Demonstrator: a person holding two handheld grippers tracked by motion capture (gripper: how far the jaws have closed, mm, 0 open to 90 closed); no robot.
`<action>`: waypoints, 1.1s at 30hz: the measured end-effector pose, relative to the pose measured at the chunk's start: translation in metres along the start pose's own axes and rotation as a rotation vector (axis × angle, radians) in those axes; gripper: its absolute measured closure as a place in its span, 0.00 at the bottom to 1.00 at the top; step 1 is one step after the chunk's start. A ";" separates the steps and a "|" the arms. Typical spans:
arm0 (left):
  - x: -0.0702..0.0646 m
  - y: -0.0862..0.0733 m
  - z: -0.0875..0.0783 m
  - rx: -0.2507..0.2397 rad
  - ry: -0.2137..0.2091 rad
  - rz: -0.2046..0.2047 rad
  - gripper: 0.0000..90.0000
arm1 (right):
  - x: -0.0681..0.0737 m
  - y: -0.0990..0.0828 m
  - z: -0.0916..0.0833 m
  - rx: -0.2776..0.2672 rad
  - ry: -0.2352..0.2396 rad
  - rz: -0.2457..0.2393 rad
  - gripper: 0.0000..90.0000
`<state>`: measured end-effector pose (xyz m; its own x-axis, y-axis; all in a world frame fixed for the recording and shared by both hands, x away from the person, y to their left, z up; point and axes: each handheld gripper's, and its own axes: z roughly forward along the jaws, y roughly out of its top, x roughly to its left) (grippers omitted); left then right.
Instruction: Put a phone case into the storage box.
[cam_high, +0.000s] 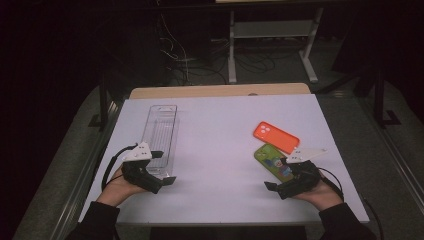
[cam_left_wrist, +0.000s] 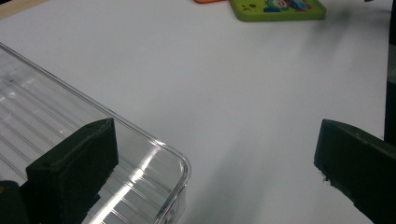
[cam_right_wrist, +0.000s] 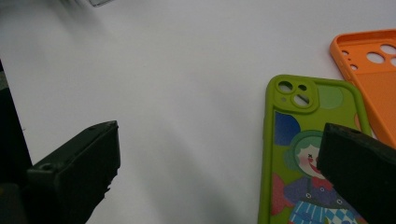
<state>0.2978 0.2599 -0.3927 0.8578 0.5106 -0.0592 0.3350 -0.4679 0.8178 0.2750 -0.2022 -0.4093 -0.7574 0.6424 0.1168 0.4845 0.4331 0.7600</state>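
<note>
The green phone case (cam_high: 273, 162) lies flat beside the orange case (cam_high: 276, 136) at the table's (cam_high: 220, 130) right, just under your right gripper (cam_high: 278, 187), whose jaws stand apart and empty, likely for a grab, while your left gripper (cam_high: 162, 172), also spread wide, hovers by the clear tray (cam_high: 161, 131).

A flat white rectangular table top (cam_high: 220, 150) carries three things, with a strip of pale wood (cam_high: 220, 91) showing along its far edge. On its left half lies a long, clear plastic tray with a ribbed floor (cam_high: 161, 137), set lengthwise from near to far. On the right half lie an orange phone case (cam_high: 276, 136) and, just nearer, a green phone case printed with a cartoon clown (cam_high: 272, 161), both camera cut-outs up, side by side.
</note>
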 end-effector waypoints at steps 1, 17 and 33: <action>0.000 0.000 0.000 0.000 0.000 0.000 0.00 | 0.000 0.000 0.000 0.000 0.000 0.000 0.00; -0.001 0.001 0.003 -0.008 -0.003 -0.002 0.00 | -0.006 0.008 -0.004 -0.003 -0.010 -0.003 0.00; -0.002 0.002 0.007 0.000 -0.024 0.008 0.00 | -0.020 0.027 -0.004 0.008 -0.029 0.016 0.00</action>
<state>0.2997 0.2535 -0.3950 0.8696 0.4892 -0.0670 0.3282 -0.4714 0.8186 0.3013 -0.2062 -0.3883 -0.7365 0.6674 0.1098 0.5001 0.4280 0.7528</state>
